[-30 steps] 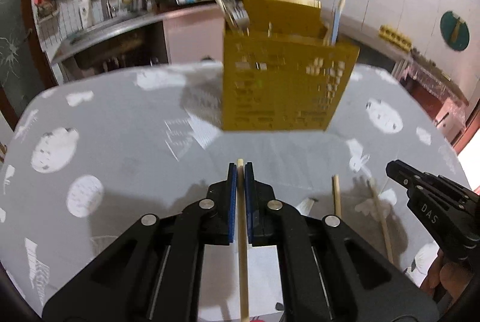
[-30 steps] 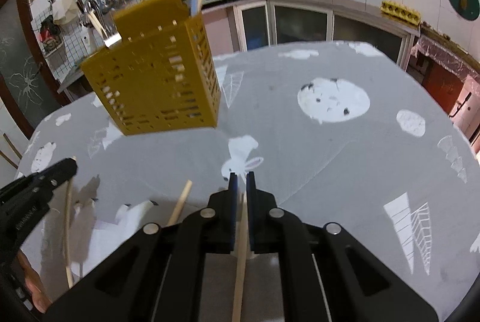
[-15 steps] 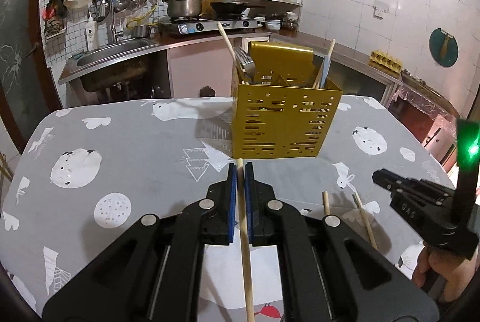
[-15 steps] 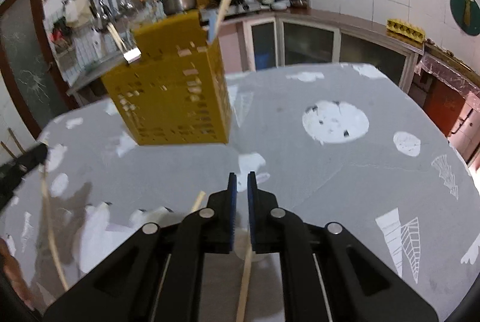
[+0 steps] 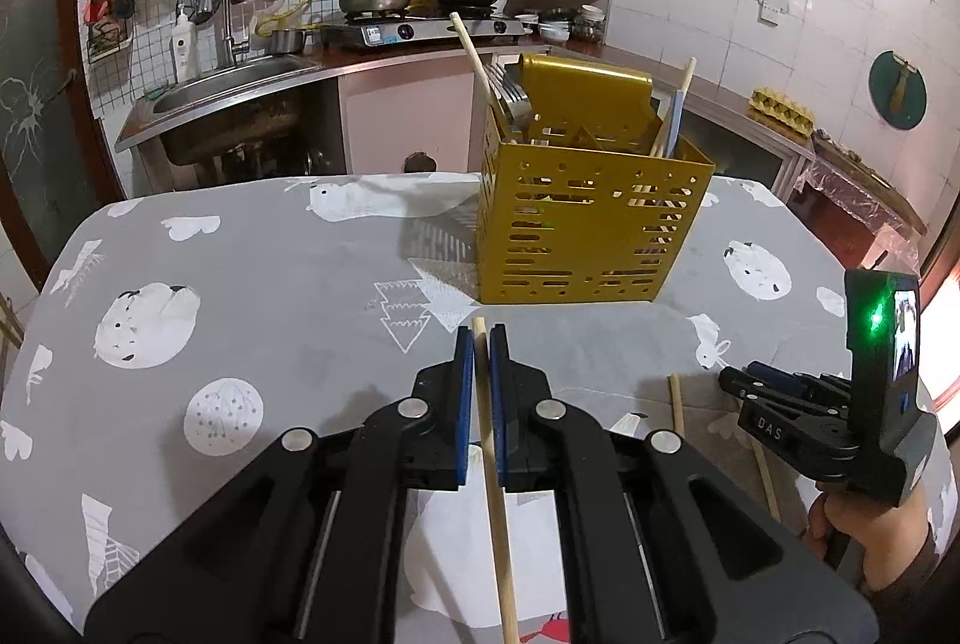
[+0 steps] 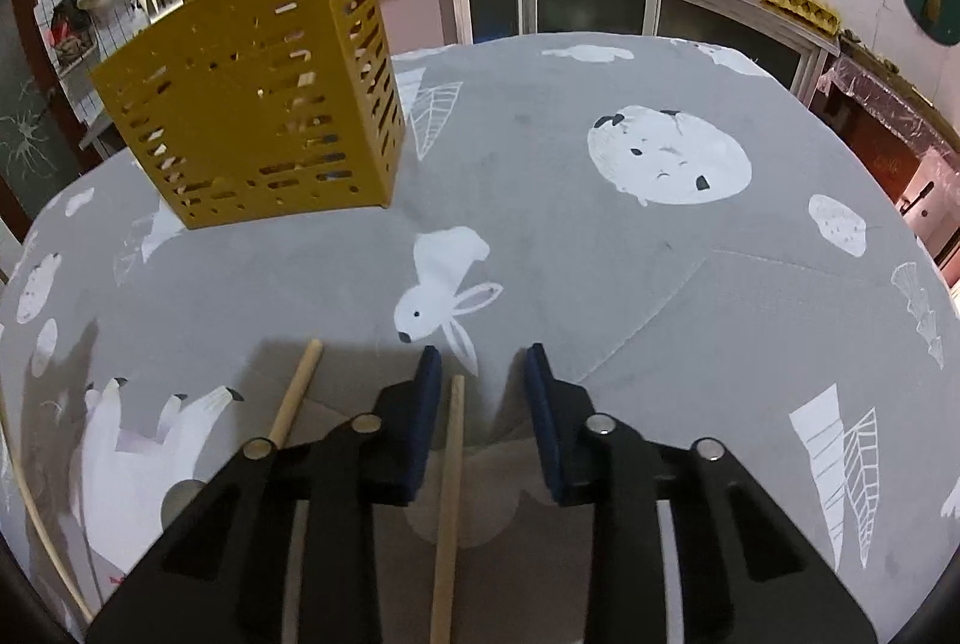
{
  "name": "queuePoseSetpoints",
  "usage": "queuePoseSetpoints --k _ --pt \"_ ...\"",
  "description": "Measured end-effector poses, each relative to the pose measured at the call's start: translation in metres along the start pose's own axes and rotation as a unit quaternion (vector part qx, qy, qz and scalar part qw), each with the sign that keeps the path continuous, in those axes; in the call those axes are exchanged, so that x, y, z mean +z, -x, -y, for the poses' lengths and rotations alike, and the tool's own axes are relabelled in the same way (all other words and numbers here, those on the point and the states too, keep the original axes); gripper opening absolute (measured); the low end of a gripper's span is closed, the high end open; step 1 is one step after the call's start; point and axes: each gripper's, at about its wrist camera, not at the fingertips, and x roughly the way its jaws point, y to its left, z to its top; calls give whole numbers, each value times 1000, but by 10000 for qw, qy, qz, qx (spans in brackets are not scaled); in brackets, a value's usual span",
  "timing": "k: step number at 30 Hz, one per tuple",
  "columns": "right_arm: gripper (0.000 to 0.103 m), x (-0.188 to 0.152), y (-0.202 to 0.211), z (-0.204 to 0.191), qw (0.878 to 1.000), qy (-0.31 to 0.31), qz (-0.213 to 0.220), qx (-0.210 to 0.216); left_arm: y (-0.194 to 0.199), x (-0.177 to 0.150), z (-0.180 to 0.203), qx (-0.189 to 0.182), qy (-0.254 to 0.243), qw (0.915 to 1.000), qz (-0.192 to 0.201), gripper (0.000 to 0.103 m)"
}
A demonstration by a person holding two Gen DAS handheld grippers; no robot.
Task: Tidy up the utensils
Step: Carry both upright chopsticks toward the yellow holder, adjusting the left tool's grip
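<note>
Since the frame 1 second back, my right tongs point(image 6: 482, 371) have gone from clenched on a chopstick to spreading apart, and they are opening right now; my left ones have not changed grip. Left wrist view: left tongs point(image 5: 480, 350) clenched on 1 wooden chopstick point(image 5: 493, 476), blue pads point(image 5: 462, 404) pressing both sides, tip poking just past the pads, shaft running back under the camera. Yellow perforated utensil caddy point(image 5: 588, 230) stands upright on the grey printed tablecloth point(image 5: 252, 284), ahead and slightly right, apart from the tip. It holds forks point(image 5: 510, 89), a wooden handle point(image 5: 471, 50) leaning left, and chopsticks with a blue handle point(image 5: 675, 110) in the right compartment. Right tongs point(image 5: 735, 383) sit low at right, held by a hand point(image 5: 864, 524), green light on the unit; 1 chopstick on the cloth point(image 5: 677, 404) just beside them. Right wrist view: 1 chopstick point(image 6: 451, 488) lies between the spread pads point(image 6: 423, 428), nearer the left pad, neither pad pressing it that I can see. 2nd chopstick point(image 6: 294, 392) lies on the cloth just left of the left finger. Caddy point(image 6: 258, 104) is upper left, well apart. Thin pale stick point(image 6: 36, 512) curves along the far left edge.
</note>
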Motion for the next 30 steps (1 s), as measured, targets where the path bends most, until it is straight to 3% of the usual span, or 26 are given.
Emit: queuePoseSetpoints --k 1,4,10,16,24,30 --pt "11 0 0 -1 10000 0 -17 -13 0 0 1 4 1 10000 1 4" --pt "5 0 3 -4 10000 29 -30 -6 0 1 0 -11 25 10000 9 4" --pt "5 1 24 -2 9996 -71 233 165 6 2 3 9 -34 9999 101 4" --pt "5 7 68 4 9957 -168 818 408 18 3 3 -27 -20 9997 256 4" --pt "5 -2 134 4 9818 -135 1806 564 36 -3 2 69 -56 9987 504 4" --pt "5 -23 172 4 9722 -99 2253 624 52 -8 0 126 -121 9972 724 4"
